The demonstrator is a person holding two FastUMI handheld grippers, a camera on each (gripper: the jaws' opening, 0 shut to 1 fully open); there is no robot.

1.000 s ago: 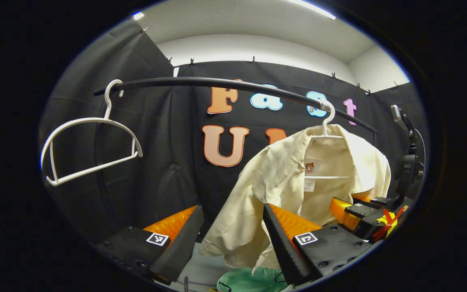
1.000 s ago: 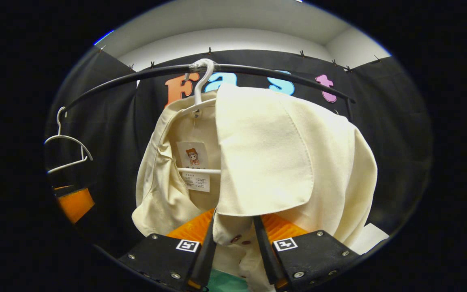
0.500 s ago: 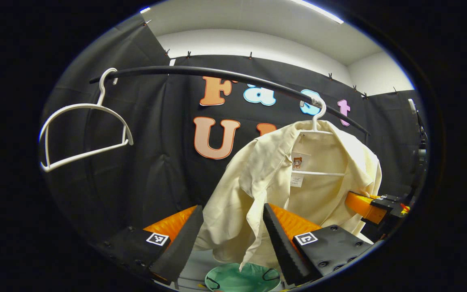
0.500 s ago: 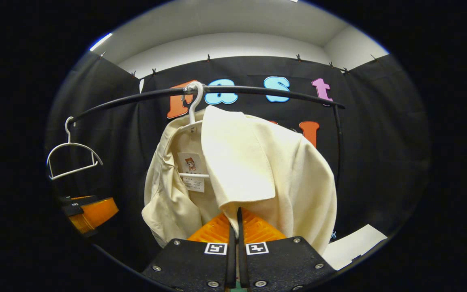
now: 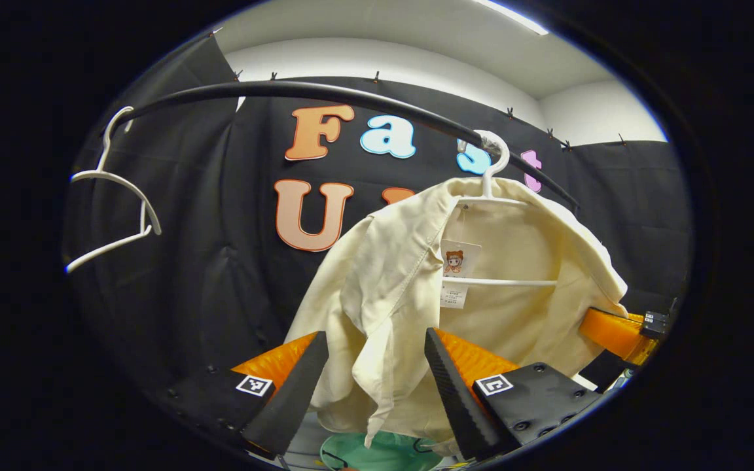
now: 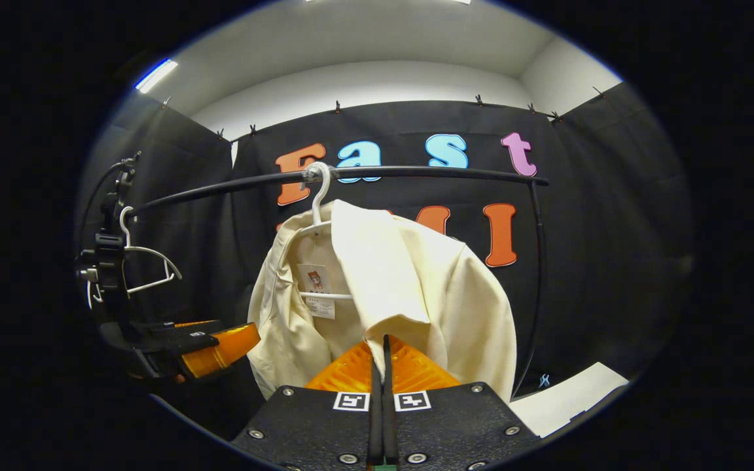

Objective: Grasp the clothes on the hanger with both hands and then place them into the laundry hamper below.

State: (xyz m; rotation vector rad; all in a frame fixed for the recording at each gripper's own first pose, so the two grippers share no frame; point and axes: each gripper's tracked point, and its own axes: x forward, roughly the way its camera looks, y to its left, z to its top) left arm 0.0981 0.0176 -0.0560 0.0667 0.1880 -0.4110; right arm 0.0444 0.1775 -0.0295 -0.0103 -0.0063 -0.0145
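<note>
Cream cotton shirt [image 6: 410, 288] hung on the white plastic hanger [image 6: 317, 196] from the curved black rail [image 6: 416, 173], above the green hamper [image 5: 383, 454]. Your right gripper [image 6: 382, 347] was clamped on its front edge. Your left gripper [image 5: 374, 356] stood wide, the shirt's hem hanging between its fingers [image 5: 446, 379].

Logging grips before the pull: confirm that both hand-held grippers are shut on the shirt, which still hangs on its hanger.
Not quite. The right hand-held gripper is shut on the shirt, but in the left gripper view the left hand-held gripper is open around it. The hanger still holds the shirt.
</note>
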